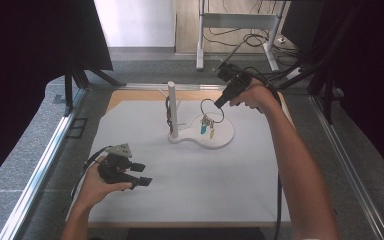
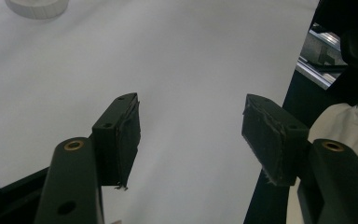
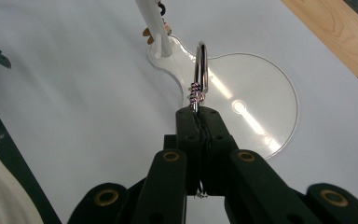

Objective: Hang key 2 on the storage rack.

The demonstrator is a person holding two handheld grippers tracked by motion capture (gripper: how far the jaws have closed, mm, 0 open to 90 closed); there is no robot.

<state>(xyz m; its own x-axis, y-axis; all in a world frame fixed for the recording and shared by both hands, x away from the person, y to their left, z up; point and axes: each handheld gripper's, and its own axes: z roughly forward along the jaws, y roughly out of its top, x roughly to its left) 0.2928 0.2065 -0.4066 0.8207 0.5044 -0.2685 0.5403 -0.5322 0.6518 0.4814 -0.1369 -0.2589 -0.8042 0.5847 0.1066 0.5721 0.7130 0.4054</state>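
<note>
A white stand base (image 1: 219, 141) (image 3: 261, 93) lies at the middle of the table, with an upright white post (image 1: 172, 107) (image 3: 150, 23) on its left lobe. My right gripper (image 1: 219, 103) (image 3: 199, 111) is shut on a metal key ring (image 1: 212, 109) (image 3: 201, 70), held above the base's round part. Small green and yellow keys (image 1: 207, 130) dangle from the ring over the base. A dark item (image 1: 168, 111) hangs on the post. My left gripper (image 1: 141, 174) (image 2: 191, 135) rests open near the table's front left, with nothing between its jaws.
A white mat (image 1: 190, 175) covers the wooden table (image 1: 130, 95), framed by metal rails (image 1: 40, 165). Black curtains stand on both sides. A desk frame and cables (image 1: 240, 30) are on the floor beyond the table.
</note>
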